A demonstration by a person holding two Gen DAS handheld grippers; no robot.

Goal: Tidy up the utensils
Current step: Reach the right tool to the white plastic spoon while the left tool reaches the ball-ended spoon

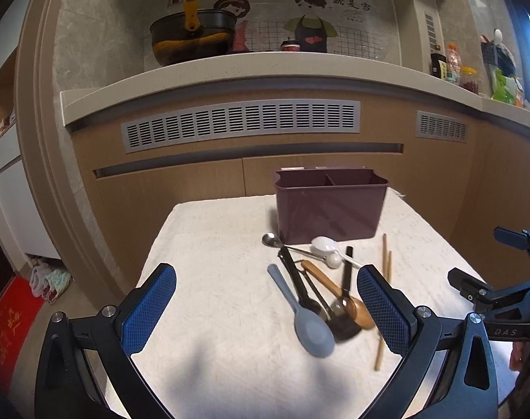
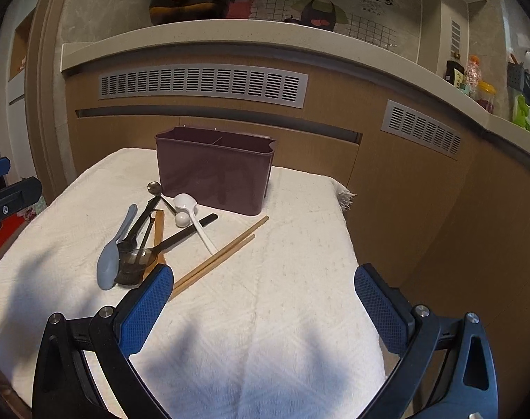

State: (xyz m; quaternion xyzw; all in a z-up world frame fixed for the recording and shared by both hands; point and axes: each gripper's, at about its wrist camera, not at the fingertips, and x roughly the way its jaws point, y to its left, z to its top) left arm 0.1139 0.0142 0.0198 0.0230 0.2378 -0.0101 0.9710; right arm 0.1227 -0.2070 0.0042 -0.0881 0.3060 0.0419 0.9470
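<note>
Utensils [image 2: 153, 241] heaped on cloth [image 2: 282, 279]; left tool [image 1: 266, 309], right tool [image 2: 263, 309] both spread wide, gripping nothing.

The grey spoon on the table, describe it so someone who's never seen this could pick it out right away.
Start at the dark purple utensil holder standing on the white cloth. In front of it lies a heap of spoons; the grey spoon is on the heap's left edge. It is the only pale grey matte one, beside dark spoons and a wooden spoon.

chopsticks [image 2: 220, 255] near ends hidden behind left finger pad, holder [image 2: 214, 171] interior unseen, spoon bowls overlapping
</note>
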